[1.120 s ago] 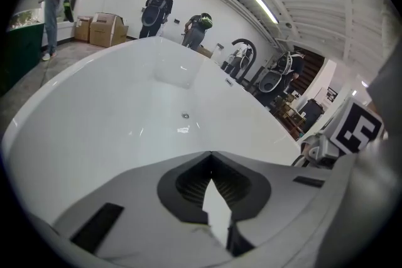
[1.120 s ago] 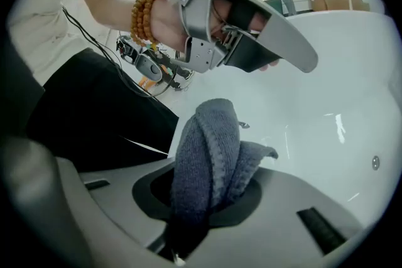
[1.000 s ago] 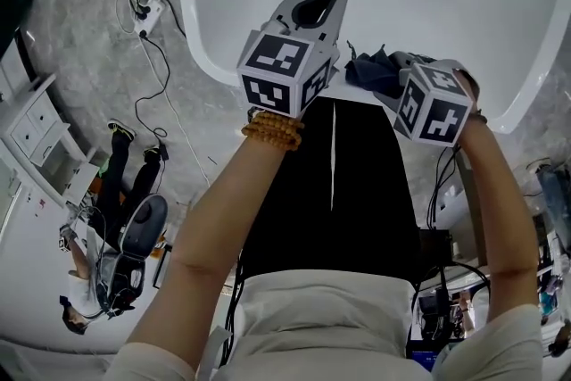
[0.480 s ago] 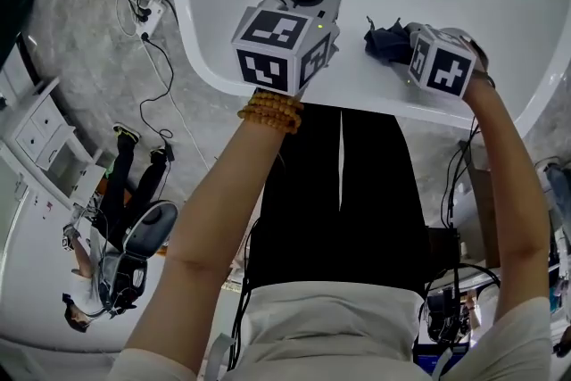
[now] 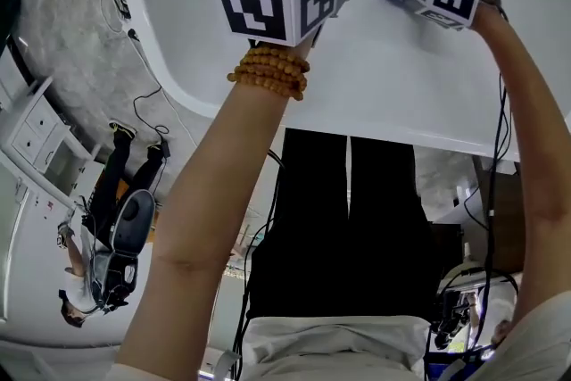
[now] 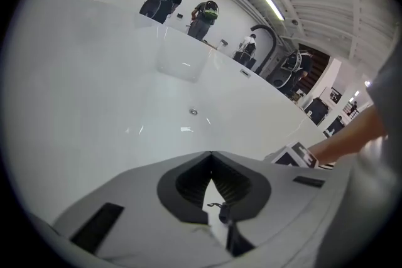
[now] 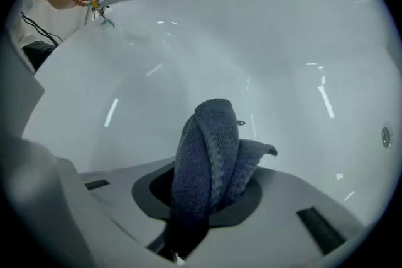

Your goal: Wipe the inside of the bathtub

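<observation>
Right gripper (image 7: 202, 194) pinches the blue cloth (image 7: 210, 135) inside the bathtub (image 7: 295, 47); left gripper (image 6: 212, 184) is pressed together, empty. Wiping looks barely begun.

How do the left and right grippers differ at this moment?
The right gripper is clamped on a bunched dark blue cloth; the left gripper is shut on nothing. In the head view the left gripper looks larger, nearer the camera, than the right gripper. Both hang over the white bathtub.

Glossy smooth bathtub (image 7: 207, 41); nubby dark cloth (image 7: 210, 154).
</observation>
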`<act>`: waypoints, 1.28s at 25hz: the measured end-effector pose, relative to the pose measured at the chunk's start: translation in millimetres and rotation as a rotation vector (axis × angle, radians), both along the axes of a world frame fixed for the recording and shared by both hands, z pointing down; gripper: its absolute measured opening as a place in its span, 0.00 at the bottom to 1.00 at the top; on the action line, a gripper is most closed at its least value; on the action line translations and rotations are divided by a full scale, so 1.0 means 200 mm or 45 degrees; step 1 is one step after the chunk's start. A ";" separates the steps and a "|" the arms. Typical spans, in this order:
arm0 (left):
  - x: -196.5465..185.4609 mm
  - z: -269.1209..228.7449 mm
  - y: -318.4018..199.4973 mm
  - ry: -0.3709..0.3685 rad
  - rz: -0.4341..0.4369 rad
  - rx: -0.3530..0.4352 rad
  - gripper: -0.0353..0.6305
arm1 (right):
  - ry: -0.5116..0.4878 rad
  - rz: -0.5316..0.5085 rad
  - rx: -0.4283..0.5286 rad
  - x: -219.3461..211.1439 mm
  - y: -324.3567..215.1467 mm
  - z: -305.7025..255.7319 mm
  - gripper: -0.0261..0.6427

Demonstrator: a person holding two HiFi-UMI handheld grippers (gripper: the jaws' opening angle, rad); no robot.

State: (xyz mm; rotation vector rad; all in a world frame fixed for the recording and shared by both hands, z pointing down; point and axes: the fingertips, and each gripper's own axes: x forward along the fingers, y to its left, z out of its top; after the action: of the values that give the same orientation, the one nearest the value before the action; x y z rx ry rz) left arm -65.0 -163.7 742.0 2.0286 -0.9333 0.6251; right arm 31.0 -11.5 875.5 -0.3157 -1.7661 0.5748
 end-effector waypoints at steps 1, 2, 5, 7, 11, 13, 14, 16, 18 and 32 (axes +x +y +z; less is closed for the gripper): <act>-0.02 0.05 -0.02 -0.004 0.005 -0.003 0.05 | 0.015 0.009 0.033 -0.02 -0.05 0.08 0.20; 0.00 0.07 -0.02 -0.009 0.013 -0.002 0.05 | 0.041 0.016 0.073 0.01 -0.07 0.13 0.20; 0.04 0.10 -0.02 -0.023 0.033 -0.004 0.05 | 0.167 0.017 0.204 0.11 -0.19 0.25 0.20; -0.08 0.23 -0.20 -0.031 0.031 -0.035 0.05 | 0.198 -0.001 0.255 -0.01 -0.44 0.40 0.20; -0.33 0.52 -0.49 -0.083 0.108 -0.102 0.05 | 0.224 -0.057 0.277 -0.28 -0.79 0.67 0.19; -0.28 0.53 -0.41 -0.095 0.162 -0.108 0.05 | 0.249 -0.073 0.284 -0.24 -0.72 0.69 0.20; -0.25 0.52 -0.38 -0.095 0.175 -0.107 0.05 | 0.259 -0.078 0.284 -0.21 -0.68 0.69 0.19; -0.21 0.50 -0.34 -0.087 0.172 -0.107 0.05 | 0.262 -0.096 0.271 -0.17 -0.61 0.71 0.20; -0.19 0.49 -0.30 -0.076 0.159 -0.114 0.05 | 0.245 -0.118 0.246 -0.14 -0.53 0.72 0.19; 0.10 0.34 0.01 -0.043 0.146 -0.117 0.05 | 0.029 -0.071 -0.045 0.16 -0.06 0.40 0.19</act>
State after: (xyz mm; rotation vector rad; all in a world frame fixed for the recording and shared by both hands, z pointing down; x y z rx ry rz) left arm -45.6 -161.9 809.6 2.0050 -0.7968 0.7533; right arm 62.2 -22.8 956.1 -0.3804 -1.7217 0.5680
